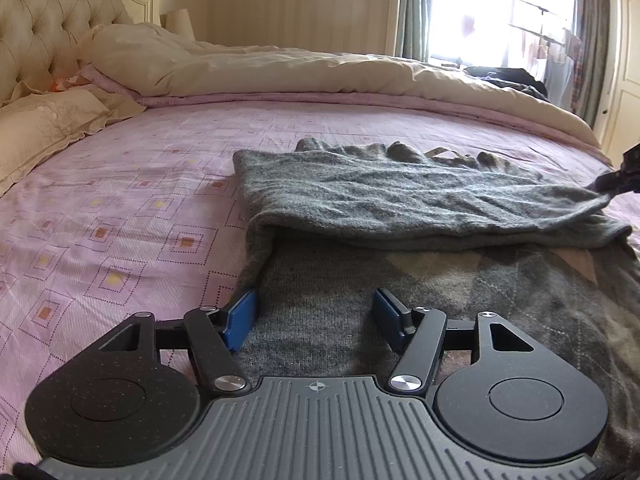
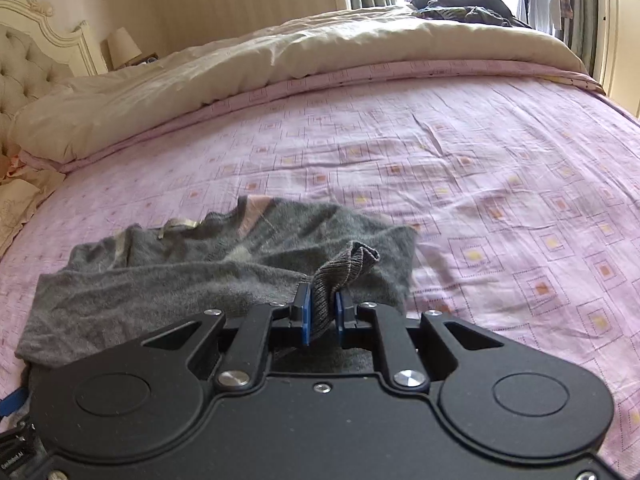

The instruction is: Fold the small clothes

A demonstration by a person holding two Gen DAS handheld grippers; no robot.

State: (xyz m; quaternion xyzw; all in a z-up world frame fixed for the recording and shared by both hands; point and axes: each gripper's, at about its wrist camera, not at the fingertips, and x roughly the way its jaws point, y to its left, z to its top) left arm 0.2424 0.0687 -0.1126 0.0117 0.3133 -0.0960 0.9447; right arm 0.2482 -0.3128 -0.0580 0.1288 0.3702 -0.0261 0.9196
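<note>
A grey knit sweater [image 1: 400, 196] with an argyle front lies on the pink patterned bed sheet [image 1: 120, 200], one sleeve folded across its body. My left gripper [image 1: 314, 316] is open, its blue pads low over the sweater's near part, holding nothing. My right gripper [image 2: 322, 312] is shut on the ribbed cuff [image 2: 348, 264] of the grey sleeve and holds it just above the sweater [image 2: 160, 280]. The right gripper also shows at the right edge of the left wrist view [image 1: 620, 180], at the sleeve's end.
A cream duvet [image 1: 280, 68] is bunched along the far side of the bed. Pillows [image 1: 44, 128] and a tufted headboard [image 1: 40, 20] are at the left. Dark clothes [image 2: 460, 8] lie by the window. Bare sheet [image 2: 520, 200] stretches to the right.
</note>
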